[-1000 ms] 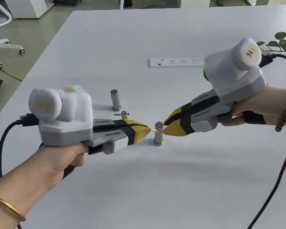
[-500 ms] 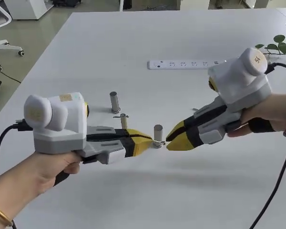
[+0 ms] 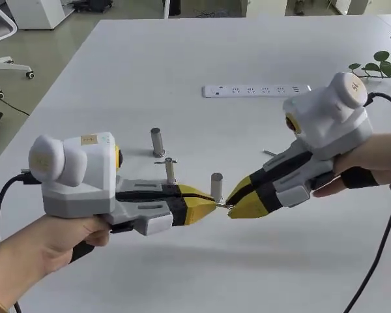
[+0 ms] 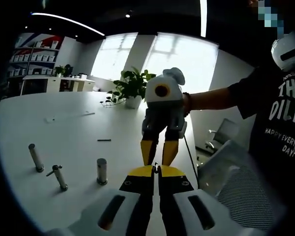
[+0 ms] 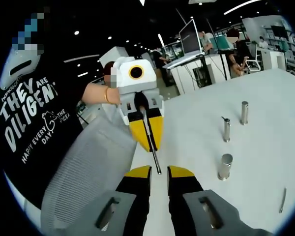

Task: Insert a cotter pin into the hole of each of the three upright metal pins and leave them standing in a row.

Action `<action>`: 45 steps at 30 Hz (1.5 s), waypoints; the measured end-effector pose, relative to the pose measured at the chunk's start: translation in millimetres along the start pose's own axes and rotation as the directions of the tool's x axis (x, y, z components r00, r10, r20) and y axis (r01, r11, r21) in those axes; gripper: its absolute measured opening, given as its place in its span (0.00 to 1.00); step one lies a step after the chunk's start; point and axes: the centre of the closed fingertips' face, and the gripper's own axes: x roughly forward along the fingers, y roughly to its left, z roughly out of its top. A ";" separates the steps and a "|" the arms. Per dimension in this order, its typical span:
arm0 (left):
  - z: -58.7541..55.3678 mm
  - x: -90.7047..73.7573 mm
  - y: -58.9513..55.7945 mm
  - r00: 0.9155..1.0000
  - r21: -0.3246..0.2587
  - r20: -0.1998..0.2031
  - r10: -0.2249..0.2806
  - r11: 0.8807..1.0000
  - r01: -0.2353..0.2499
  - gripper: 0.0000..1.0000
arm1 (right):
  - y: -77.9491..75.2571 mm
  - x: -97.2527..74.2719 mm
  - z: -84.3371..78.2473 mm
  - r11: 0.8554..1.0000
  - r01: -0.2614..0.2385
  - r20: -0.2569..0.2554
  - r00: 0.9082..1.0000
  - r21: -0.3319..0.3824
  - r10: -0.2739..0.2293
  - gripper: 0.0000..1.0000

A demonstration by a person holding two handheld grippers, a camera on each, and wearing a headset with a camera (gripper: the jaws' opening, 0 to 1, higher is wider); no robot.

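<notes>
Cotter pin [image 5: 153, 147] — mid-frame in right gripper view, pinched by your left gripper [image 3: 214, 204], jaws pressed together; free end between spread jaws of your right gripper [image 3: 231, 203]. Nearest metal pin [image 3: 216, 185] upright just behind — head view centre.

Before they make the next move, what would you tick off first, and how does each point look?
1. Left gripper shut on held cotter pin: ok.
2. Right gripper jaws apart at that pin's free end: ok.
3. Far pin, middle pin, near pin upright: ok.
4. Middle pin carries fitted cotter pin: ok.
5. Near pin's hole turned toward the grippers: cannot tell.
6. Spare cotter pin on the table: ok.
</notes>
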 end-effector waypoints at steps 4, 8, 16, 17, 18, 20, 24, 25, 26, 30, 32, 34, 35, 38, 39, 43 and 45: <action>0.4 1.2 -2.8 1.000 0.001 0.000 -0.011 1.000 0.011 0.00 | 4.8 0.6 1.6 1.000 -0.026 0.007 1.000 -0.006 0.026 0.02; 2.7 1.6 -4.3 1.000 -0.002 0.010 -0.019 1.000 0.019 0.00 | 5.4 0.2 1.8 0.999 -0.027 0.005 1.000 -0.017 0.027 0.00; 2.9 1.3 -4.2 1.000 0.001 0.009 -0.019 1.000 0.019 0.00 | 6.0 -0.3 2.3 0.996 -0.014 -0.020 1.000 -0.091 0.012 0.00; 2.6 1.4 -3.5 1.000 0.003 0.006 -0.017 1.000 0.017 0.00 | 5.4 0.0 2.1 0.995 -0.009 -0.027 1.000 -0.098 0.007 0.00; 2.2 1.8 -3.4 1.000 0.002 0.004 -0.016 1.000 0.016 0.00 | 4.9 0.4 1.6 0.994 -0.007 -0.037 0.999 -0.105 0.003 0.00; 1.4 2.2 -1.7 1.000 0.007 -0.001 -0.006 1.000 0.006 0.01 | 1.8 0.9 1.3 0.992 0.011 -0.053 0.998 -0.123 -0.018 0.00; 0.6 2.5 3.2 1.000 0.019 -0.008 0.022 1.000 -0.022 0.02 | -0.6 1.1 1.7 0.987 0.025 -0.079 0.996 -0.156 -0.038 0.00; 0.3 2.5 4.1 1.000 0.019 -0.009 0.027 0.999 -0.027 0.02 | -1.1 0.9 1.9 0.987 0.026 -0.084 0.996 -0.160 -0.040 0.00; 0.2 2.5 4.7 0.999 0.025 -0.010 0.032 0.999 -0.031 0.02 | -2.1 0.7 2.0 0.987 0.030 -0.089 0.995 -0.161 -0.045 0.00; -2.5 1.4 11.0 0.997 0.047 -0.023 0.069 0.997 -0.067 0.04 | -6.5 0.0 0.2 0.986 0.047 -0.108 0.992 -0.163 -0.065 0.00; -4.5 -0.3 15.9 0.995 0.053 -0.030 0.096 0.994 -0.094 0.05 | -8.8 -1.0 -1.3 0.985 0.056 -0.117 0.990 -0.164 -0.075 0.00; -5.8 -2.2 21.7 0.991 0.065 -0.034 0.127 0.990 -0.124 0.09 | -11.3 -2.5 -3.0 0.984 0.067 -0.128 0.988 -0.166 -0.089 0.00; -6.2 -2.5 22.2 0.991 0.062 -0.034 0.130 0.990 -0.127 0.10 | -12.7 -3.7 -4.1 0.982 0.073 -0.134 0.986 -0.172 -0.097 0.00; -8.0 -5.1 28.3 0.986 0.073 -0.039 0.163 0.984 -0.160 0.14 | -17.4 -6.1 -7.0 0.980 0.090 -0.151 0.982 -0.177 -0.117 0.00; -8.5 -5.4 29.6 0.984 0.075 -0.040 0.171 0.983 -0.168 0.14 | -19.1 -6.9 -8.0 0.980 0.097 -0.154 0.980 -0.176 -0.125 0.00; -10.3 -5.4 34.5 0.978 0.074 -0.044 0.202 0.977 -0.199 0.17 | -28.7 -11.1 -14.1 0.977 0.131 -0.181 0.970 -0.169 -0.161 0.00; -11.1 -4.9 36.8 0.975 0.077 -0.046 0.216 0.974 -0.212 0.18 | -32.6 -13.5 -15.8 0.976 0.144 -0.188 0.966 -0.166 -0.175 0.00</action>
